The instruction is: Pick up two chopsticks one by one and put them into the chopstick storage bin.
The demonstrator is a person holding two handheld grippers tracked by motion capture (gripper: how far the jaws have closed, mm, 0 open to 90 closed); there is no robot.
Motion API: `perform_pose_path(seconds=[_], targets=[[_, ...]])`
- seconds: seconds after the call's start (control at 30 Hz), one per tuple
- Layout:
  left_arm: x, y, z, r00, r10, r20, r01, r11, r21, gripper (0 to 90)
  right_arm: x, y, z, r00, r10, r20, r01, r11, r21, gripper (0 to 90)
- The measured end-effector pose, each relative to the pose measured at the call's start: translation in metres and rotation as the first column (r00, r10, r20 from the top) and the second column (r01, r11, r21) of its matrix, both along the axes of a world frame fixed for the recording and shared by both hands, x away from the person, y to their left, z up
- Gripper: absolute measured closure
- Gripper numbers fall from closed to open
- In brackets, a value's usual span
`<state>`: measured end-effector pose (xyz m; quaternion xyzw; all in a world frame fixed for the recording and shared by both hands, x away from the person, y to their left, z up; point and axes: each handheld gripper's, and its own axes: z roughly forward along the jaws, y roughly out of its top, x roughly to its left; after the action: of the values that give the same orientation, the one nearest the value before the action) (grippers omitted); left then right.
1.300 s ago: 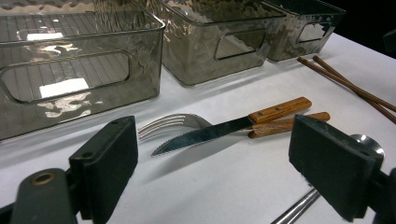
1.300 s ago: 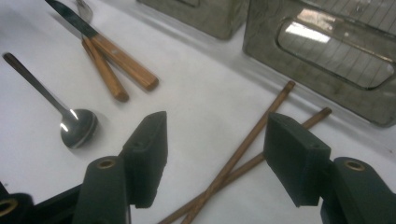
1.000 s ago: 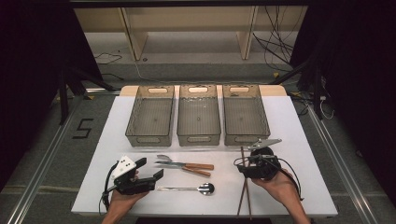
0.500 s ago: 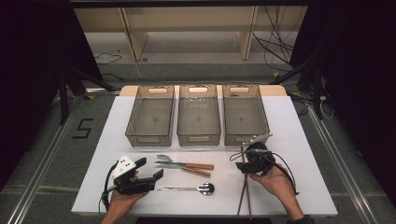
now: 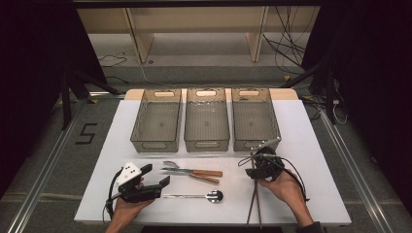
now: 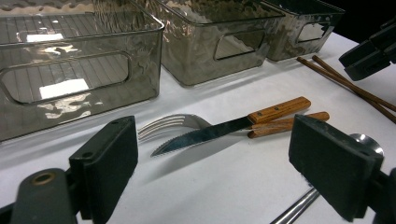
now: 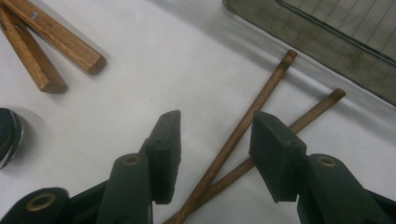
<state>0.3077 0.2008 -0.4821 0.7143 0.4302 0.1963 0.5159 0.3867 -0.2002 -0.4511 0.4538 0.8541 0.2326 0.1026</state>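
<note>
Two brown chopsticks (image 5: 253, 204) lie on the white table (image 5: 311, 145), tips toward the right bin. My right gripper (image 5: 253, 167) is low over their far ends. Its jaws have just been closing. In the right gripper view one chopstick (image 7: 261, 100) runs between the pads of my right gripper (image 7: 215, 126) without touching them, and the other passes under the right jaw. My left gripper (image 5: 156, 174) rests open at the front left. In its own view, my left gripper (image 6: 212, 140) faces a wooden-handled knife (image 6: 210, 133) lying across a fork (image 6: 168, 123).
Three grey see-through bins (image 5: 155, 144) stand side by side at the back of the table. A steel spoon (image 5: 194, 196) lies near the front edge, just right of the left gripper. The knife (image 5: 194, 172) and fork (image 5: 171, 165) lie between the grippers.
My right gripper has shifted a little toward the bins and sunk onto the chopsticks, and its jaws have narrowed. The left gripper and the cutlery have stayed put.
</note>
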Motion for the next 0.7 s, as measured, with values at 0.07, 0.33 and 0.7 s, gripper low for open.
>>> perform_pose_path(seconds=[0.07,0.33,0.7], targets=[[0.0,0.0,0.0,1.0,-0.001,-0.001,0.001,1.0,0.0,15.3,0.001,0.0,-0.001,0.9999,-0.009,-0.01,0.009,1.0,0.0,53.9],[0.0,0.0,0.0,1.0,0.001,0.001,-0.001,1.0,0.0,15.3,0.004,0.001,-0.004,0.9995,-0.008,-0.029,0.008,1.0,-0.01,54.7],[0.0,0.0,0.0,1.0,0.003,0.004,-0.003,1.0,-0.002,15.4,0.007,0.003,-0.013,0.9981,-0.025,-0.057,0.023,0.999,-0.042,57.6]])
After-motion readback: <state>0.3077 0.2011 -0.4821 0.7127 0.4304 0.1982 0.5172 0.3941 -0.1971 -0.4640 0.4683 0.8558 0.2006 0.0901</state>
